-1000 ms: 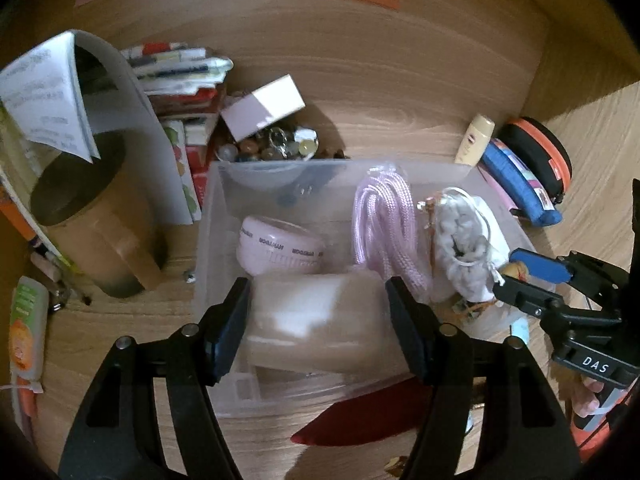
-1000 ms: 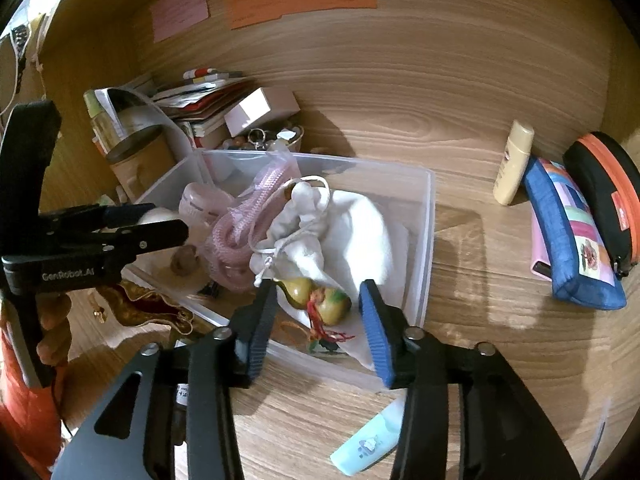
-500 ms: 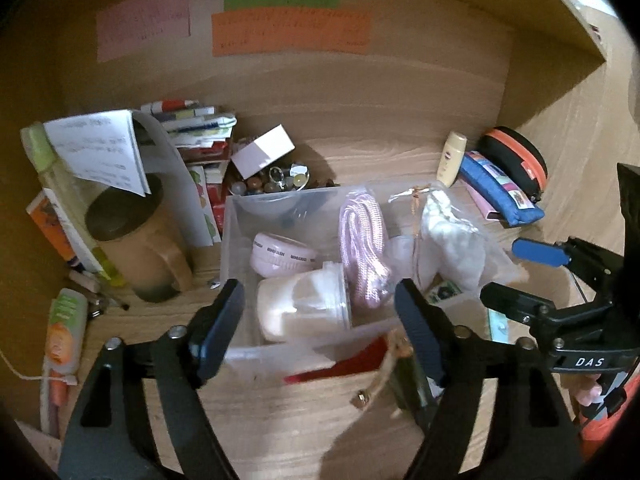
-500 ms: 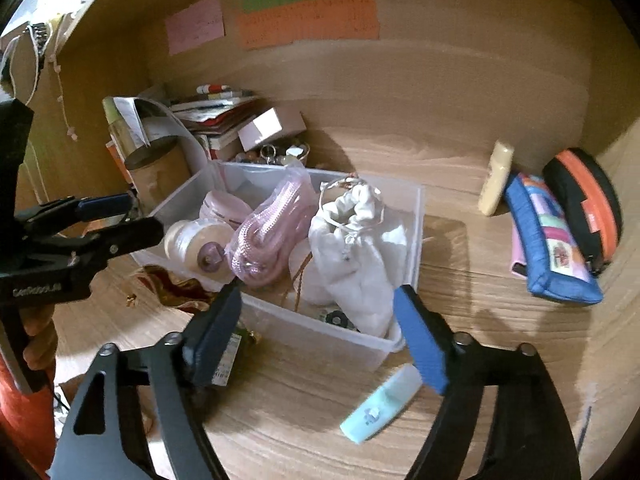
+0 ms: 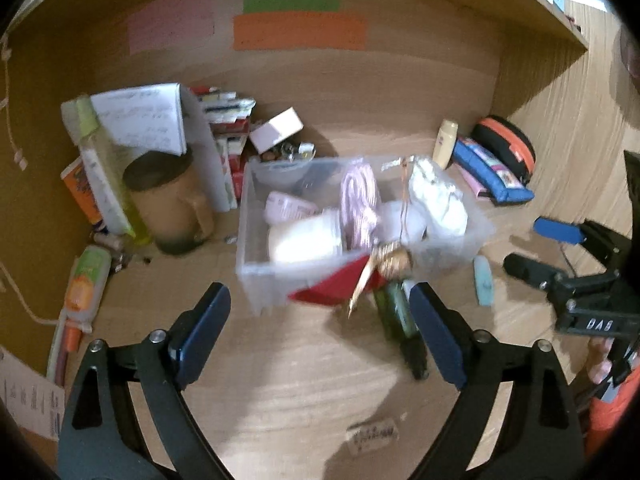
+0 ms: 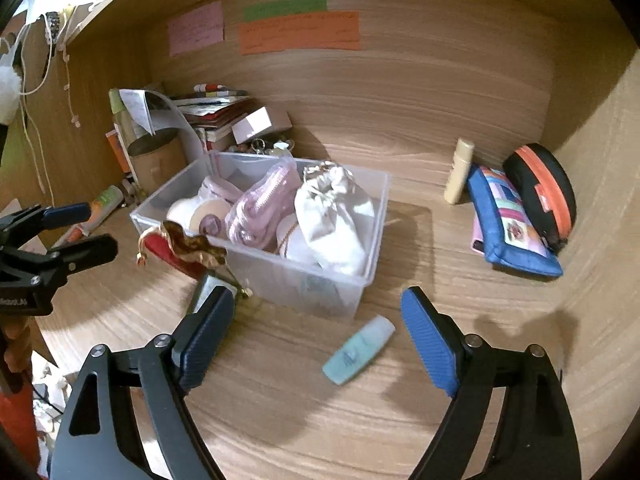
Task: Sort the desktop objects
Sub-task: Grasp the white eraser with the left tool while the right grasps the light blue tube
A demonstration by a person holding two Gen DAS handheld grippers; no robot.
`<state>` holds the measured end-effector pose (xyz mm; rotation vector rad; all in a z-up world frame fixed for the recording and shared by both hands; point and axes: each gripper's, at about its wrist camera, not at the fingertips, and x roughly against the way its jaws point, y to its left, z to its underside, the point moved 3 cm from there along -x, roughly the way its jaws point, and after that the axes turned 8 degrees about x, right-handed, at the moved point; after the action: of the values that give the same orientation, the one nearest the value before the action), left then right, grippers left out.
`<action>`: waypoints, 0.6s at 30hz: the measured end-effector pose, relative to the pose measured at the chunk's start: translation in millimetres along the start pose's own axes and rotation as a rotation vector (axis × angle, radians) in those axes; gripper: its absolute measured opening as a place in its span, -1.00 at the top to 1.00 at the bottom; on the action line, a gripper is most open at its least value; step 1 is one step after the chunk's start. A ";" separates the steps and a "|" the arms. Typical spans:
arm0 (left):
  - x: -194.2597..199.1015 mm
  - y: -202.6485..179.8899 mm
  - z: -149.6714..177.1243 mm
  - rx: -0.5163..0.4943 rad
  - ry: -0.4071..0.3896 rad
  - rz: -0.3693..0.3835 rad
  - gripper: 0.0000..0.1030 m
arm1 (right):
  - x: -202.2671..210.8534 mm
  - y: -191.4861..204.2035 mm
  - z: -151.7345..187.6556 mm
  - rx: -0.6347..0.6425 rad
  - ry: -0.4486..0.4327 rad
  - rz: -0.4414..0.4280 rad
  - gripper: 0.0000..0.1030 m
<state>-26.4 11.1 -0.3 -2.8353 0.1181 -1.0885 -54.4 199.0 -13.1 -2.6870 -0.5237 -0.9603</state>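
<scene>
A: So, both grippers sit back from the clear bin [image 6: 372,236]. Left gripper [image 5: 320,340]: jaws spread wide and opening, only bare wooden surface [image 6: 304,408] between the pads. Right gripper [image 6: 316,338]: jaws also wide and opening, nothing pressed; a pale teal tube [image 6: 358,350] lies flat on the surface between the two fingers, apart from both.

B: Bin contents?

A: White drawstring pouch [image 6: 336,220] on the bin's right side, a coil of pink cord [image 6: 260,212] beside it, then a pale round jar [image 5: 304,238] and a pink round case [image 5: 286,206] toward the left end. All inside the walls.

B: Outside the bin?

A: Red fan-like piece with gold trim [image 6: 180,244] leans against the near left corner of the bin. A dark green bottle [image 5: 396,312] lies on the surface just in front of that corner. Well to the right: cream bottle [image 6: 460,172] upright against the back wall, blue patchwork pencil case [image 6: 508,220], and a black pouch with an orange zip [image 6: 540,188] propped behind it.

B: Left side?

A: Brown mug [image 5: 168,200], loose papers, a stack of books, a small white box [image 6: 260,124] above a dish of small trinkets. Coloured notes stuck on the back wall. The left view is blurred; labels unreadable.
</scene>
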 end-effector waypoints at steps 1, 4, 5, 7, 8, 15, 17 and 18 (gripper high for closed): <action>0.8 0.9 4.3 0.003 0.005 -0.007 -0.78 | 0.7 -0.4 3.4 -0.002 0.004 0.004 -0.69; 0.4 5.3 20.7 0.025 0.036 -0.020 -0.78 | 0.4 -2.8 12.9 -0.006 0.022 0.009 -0.71; 0.0 6.3 25.3 0.034 0.046 -0.018 -0.78 | -0.2 -4.0 16.1 -0.008 0.028 0.009 -0.71; -0.7 7.9 36.9 0.056 0.071 -0.010 -0.78 | -1.3 -5.6 23.9 -0.012 0.044 0.008 -0.71; -0.9 8.3 41.3 0.062 0.080 -0.009 -0.78 | -2.3 -6.3 27.8 -0.015 0.053 0.008 -0.71; -5.0 2.4 77.2 0.058 0.134 -0.044 -0.78 | -16.0 -11.6 55.4 -0.039 0.133 0.003 -0.71; -7.4 -2.0 87.0 0.045 0.150 -0.045 -0.78 | -21.1 -13.3 61.0 -0.040 0.156 0.006 -0.71; -8.7 -5.2 92.6 0.041 0.161 -0.035 -0.78 | -23.7 -14.6 63.8 -0.042 0.166 0.008 -0.71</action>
<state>29.4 23.4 -73.9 -2.7214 0.0578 -1.3098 -41.6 227.9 -75.1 -2.6122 -0.4621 -1.1920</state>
